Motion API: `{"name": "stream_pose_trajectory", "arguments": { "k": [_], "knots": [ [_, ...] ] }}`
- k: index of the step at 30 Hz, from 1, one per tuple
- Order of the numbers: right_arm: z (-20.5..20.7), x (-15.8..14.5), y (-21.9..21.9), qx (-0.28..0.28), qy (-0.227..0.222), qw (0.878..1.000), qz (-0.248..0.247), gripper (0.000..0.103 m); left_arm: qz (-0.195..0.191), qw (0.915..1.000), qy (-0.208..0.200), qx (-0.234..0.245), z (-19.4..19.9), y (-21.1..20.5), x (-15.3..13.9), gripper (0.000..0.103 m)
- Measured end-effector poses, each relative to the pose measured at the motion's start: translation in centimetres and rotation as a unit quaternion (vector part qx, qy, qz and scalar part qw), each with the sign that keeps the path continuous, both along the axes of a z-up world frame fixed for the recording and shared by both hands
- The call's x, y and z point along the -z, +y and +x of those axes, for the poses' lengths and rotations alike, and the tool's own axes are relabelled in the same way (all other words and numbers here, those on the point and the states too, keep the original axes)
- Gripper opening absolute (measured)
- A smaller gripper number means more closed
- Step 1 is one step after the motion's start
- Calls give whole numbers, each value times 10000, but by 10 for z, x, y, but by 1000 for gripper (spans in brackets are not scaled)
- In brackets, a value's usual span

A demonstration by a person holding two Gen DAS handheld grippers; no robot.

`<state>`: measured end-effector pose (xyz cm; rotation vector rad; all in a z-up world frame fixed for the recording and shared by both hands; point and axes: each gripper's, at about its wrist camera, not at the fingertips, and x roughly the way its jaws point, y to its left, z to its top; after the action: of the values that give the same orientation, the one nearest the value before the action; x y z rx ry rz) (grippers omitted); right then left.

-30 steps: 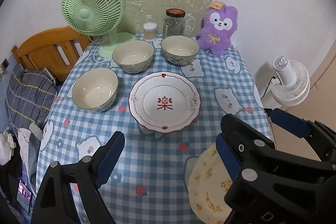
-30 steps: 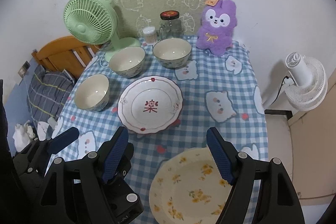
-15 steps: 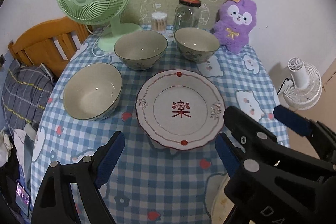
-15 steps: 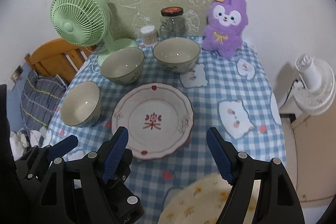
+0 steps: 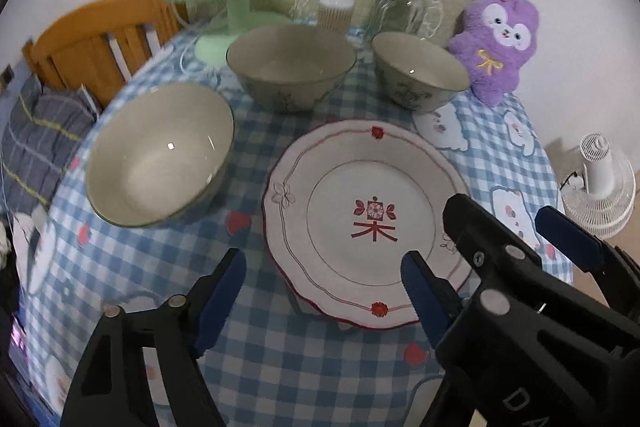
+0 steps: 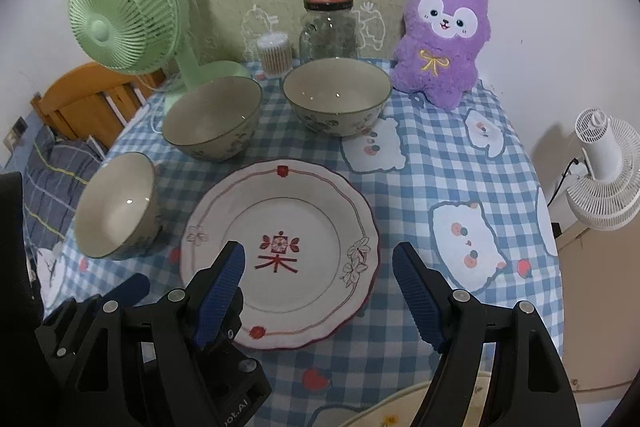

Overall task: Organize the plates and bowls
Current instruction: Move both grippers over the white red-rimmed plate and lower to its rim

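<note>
A: Biggest thing on the checked tablecloth [image 6: 436, 163] is the red-rimmed plate [image 6: 280, 259], flat in the middle. Both tools hang over its near edge. What worries you?

B: The left gripper [image 5: 320, 291] first. Its jaws are closing with nothing between them yet, and its right pad sits over the plate's rim. If it pinches there at a slant, I'd expect the plate to tip or skid.

A: And the right gripper [image 6: 318, 285]?

B: Jaws apart, holding nothing, straddling the plate's near right side. The two tools are nearly touching, so they could knock each other.

A: The bowls?

B: The left bowl [image 5: 160, 155] is just beside the plate; a shoved plate could strike it. The middle bowl [image 5: 290, 67] and right bowl [image 5: 420, 73] stand farther back, near the glass jar [image 6: 328, 27].

A: The yellow-flowered plate [image 6: 404, 411]?

B: At the near edge, barely in view under the right tool; an elbow could catch it.
</note>
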<state>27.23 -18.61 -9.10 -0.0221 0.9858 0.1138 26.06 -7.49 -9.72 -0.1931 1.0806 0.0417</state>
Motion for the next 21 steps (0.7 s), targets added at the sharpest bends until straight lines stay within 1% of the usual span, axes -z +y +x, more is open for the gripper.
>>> {"name": "stream_pose_trajectory", "arguments": {
  "k": [3,10,14,17,20,21],
  "knots": [
    [6,9,1,-19,90,10000,-34,74,18,9999,90,-80,5,1,9,76],
    [18,29,-2,71,321,9994,-45,73,111,9994,304,-93,16,-1,28,69],
    [23,38,-5,158,437,9989,-48,69,145,9991,365,-131,19,0,36,66],
    [26,45,-8,270,531,9982,-68,68,155,9987,463,-141,23,1,42,59],
    [31,53,-10,336,667,9972,-22,63,133,9984,534,-114,25,1,48,54],
    [32,56,-11,363,698,9969,-24,63,131,9984,542,-109,26,2,50,52]
  ]
}}
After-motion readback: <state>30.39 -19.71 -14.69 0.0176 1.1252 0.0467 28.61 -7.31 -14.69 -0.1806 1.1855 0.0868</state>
